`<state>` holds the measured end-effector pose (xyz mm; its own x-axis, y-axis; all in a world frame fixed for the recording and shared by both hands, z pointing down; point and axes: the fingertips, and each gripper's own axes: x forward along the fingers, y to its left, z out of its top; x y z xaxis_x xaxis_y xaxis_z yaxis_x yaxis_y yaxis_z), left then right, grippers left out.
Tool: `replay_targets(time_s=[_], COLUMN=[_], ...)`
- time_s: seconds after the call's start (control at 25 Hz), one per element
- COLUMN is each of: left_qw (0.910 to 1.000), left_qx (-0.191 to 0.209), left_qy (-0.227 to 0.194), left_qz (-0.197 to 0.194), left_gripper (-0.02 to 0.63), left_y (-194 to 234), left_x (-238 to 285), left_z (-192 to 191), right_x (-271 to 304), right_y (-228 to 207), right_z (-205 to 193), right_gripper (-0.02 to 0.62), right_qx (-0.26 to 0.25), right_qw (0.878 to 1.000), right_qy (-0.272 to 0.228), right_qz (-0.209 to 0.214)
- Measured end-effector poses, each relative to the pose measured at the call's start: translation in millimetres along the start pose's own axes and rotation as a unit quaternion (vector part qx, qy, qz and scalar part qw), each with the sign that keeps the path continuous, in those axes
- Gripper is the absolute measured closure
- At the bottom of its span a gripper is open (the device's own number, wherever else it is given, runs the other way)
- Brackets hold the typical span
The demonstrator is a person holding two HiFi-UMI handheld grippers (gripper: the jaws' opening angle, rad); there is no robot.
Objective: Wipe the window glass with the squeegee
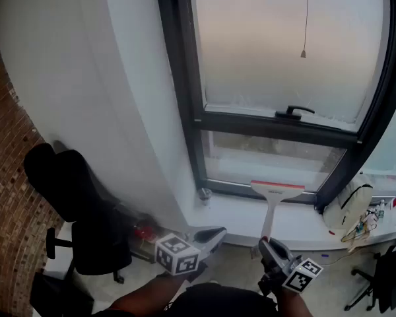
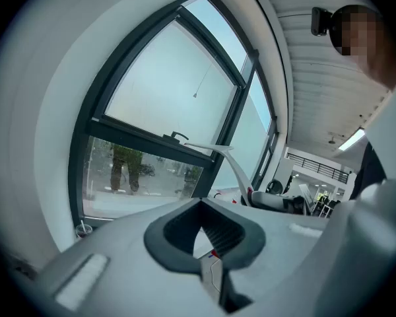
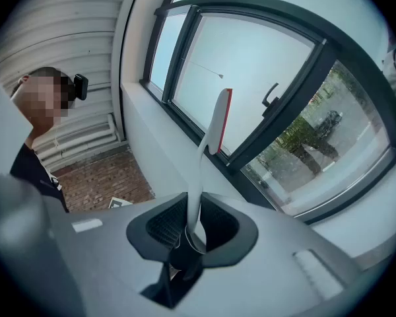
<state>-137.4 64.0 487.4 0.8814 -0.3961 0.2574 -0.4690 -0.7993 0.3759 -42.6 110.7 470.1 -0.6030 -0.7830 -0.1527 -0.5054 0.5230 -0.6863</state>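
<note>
The squeegee [image 1: 276,191] has a white handle and a wide white head with a red strip. It stands upright in front of the lower window pane [image 1: 237,158], its head level with the bottom frame. My right gripper [image 1: 268,246] is shut on the handle's lower end. In the right gripper view the squeegee [image 3: 213,125] rises from between the jaws of the right gripper [image 3: 188,233] toward the glass. My left gripper [image 1: 215,234] hovers left of it below the sill, jaws together and empty. The left gripper view shows the left gripper [image 2: 205,240] and the squeegee [image 2: 222,152] further right.
A black window handle [image 1: 294,111] sits on the bar between the panes, and a pull cord [image 1: 303,53] hangs before the upper glass [image 1: 264,51]. On the sill [image 1: 237,213] stand a small cup [image 1: 204,194] and a white bag [image 1: 347,207]. A black office chair [image 1: 79,210] stands at the left.
</note>
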Motion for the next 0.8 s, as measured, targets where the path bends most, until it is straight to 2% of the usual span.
replay_targets(time_s=[0.16,0.8], left_qw=[0.9998,0.9998], left_qx=[0.011,0.002], left_qy=[-0.014,-0.022], left_qz=[-0.007,0.000], left_gripper=[0.606,0.606], left_y=[0,2], left_x=[15,11], left_z=[22,22], right_x=[9,10], right_y=[-9,-11], right_z=[17,9], right_gripper=[0.512,0.512], right_qx=[-0.019,-0.014], right_qw=[1.000,1.000], right_qy=[-0.001,0.012], right_qz=[0.007,0.007])
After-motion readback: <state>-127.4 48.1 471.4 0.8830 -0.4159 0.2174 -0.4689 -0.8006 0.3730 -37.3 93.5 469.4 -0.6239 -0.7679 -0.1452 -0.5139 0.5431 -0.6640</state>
